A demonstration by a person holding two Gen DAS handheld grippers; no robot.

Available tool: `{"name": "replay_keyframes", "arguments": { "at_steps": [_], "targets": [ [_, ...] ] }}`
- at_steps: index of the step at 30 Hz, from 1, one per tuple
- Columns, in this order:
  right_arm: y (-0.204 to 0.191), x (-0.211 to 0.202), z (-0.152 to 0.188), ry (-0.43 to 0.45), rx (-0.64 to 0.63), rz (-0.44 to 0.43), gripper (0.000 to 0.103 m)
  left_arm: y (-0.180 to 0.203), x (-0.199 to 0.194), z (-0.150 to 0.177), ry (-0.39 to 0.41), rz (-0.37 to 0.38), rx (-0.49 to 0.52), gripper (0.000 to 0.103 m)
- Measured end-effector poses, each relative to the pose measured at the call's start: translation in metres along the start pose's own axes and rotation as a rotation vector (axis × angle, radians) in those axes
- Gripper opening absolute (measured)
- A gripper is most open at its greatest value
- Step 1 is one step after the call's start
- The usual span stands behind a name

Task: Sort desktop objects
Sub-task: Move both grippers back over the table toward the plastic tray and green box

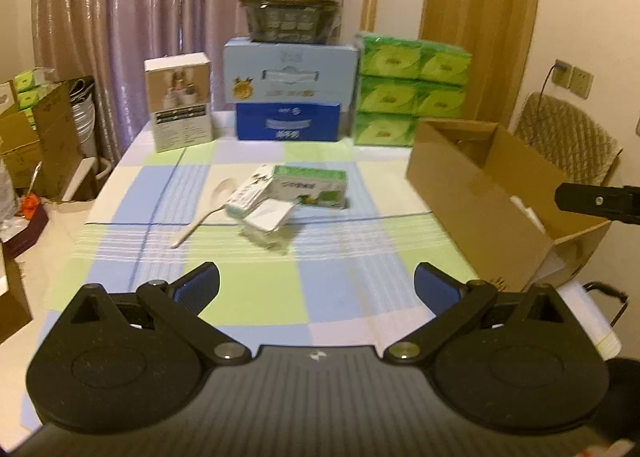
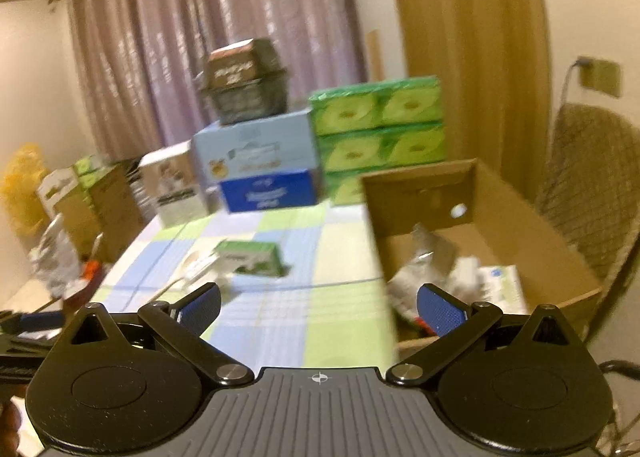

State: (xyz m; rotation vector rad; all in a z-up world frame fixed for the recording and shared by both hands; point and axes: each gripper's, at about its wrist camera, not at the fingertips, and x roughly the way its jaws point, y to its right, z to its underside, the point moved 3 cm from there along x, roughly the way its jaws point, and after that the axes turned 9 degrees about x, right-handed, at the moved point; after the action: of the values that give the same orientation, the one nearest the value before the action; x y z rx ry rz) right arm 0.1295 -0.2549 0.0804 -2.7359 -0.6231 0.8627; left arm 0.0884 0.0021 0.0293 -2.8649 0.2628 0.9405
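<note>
— Boxes and a spoon lie in the middle of the bench (image 1: 120, 193). Which ones need sorting?

— The green box (image 1: 310, 187) lies on its side. A thin white box (image 1: 249, 193) leans against it. A clear pack with a white lid (image 1: 269, 226) sits just in front. The white spoon (image 1: 202, 217) lies to their left.

— Where do they go?

— Probably into the cardboard box (image 1: 476, 197) on the right side of the bench. The right view shows some packs already inside it.

— What are the fingers doing?

— The left gripper (image 1: 318, 287) has its fingers spread wide and holds nothing. The right gripper (image 2: 320, 307) is the same, wide and bare, near the cardboard box.

— How will the things feel?

— The little boxes look light and a bit squashy, so a soft pinch across the short sides seems best. The spoon looks thin, stiff and slippery. Its handle is the spot to take, low to the bench.
</note>
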Motion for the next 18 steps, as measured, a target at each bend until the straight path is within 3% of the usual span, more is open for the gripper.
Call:
{"name": "replay_keyframes", "arguments": {
  "at_steps": [6, 18],
  "targets": [
    [-0.022, 0.013, 0.013, -0.043, -0.076, -0.028, 0.101, -0.021, 0.008, 0.007, -0.044, -0.030, 0.026, 0.102],
    [-0.038, 0.054, 0.021, -0.120, -0.135, -0.061, 0.101, -0.051, 0.057, 0.007, -0.085, 0.019, 0.092, 0.102]
  ]
}}
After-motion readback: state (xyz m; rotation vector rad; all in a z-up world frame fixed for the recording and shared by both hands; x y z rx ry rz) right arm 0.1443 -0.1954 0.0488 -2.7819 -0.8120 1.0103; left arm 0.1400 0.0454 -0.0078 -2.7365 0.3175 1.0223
